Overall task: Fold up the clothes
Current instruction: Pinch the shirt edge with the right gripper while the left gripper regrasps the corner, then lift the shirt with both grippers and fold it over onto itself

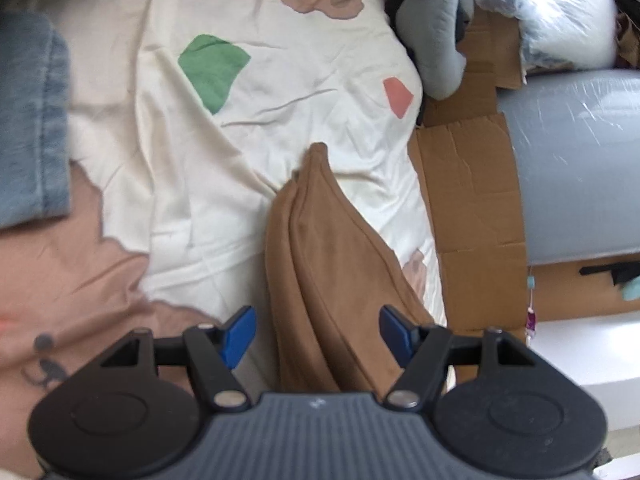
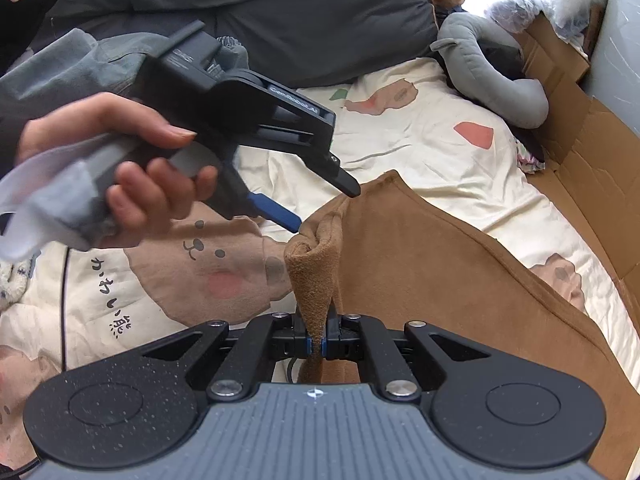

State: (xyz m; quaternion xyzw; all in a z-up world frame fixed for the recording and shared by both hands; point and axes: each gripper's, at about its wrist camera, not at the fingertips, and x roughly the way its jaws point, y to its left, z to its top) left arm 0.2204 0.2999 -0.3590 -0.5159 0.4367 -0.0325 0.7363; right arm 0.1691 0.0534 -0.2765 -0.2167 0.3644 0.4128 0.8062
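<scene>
Right wrist: right hand-held gripper (image 2: 317, 346) pinches brown garment (image 2: 440, 264); left hand-held gripper (image 1: 318, 332) spread.

Brown garment (image 2: 440, 264); cream bedsheet (image 1: 280, 92) (green, coral patches, bear print); grey elephant plush (image 2: 492, 76); blue fingertips (image 1: 240, 336).

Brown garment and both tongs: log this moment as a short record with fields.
garment: brown garment, partly folded, lying on the patterned bedsheet
right tongs: right tongs shut on a bunched edge of the brown garment
left tongs: left tongs open, blue pads either side of the garment's folded edge, not clamped
left hand: hand grips the left tool's handle
surface: bedsheet with bear print and coloured patches
nearby: grey plush toy and cardboard at the bed's edge; denim item at far left
</scene>
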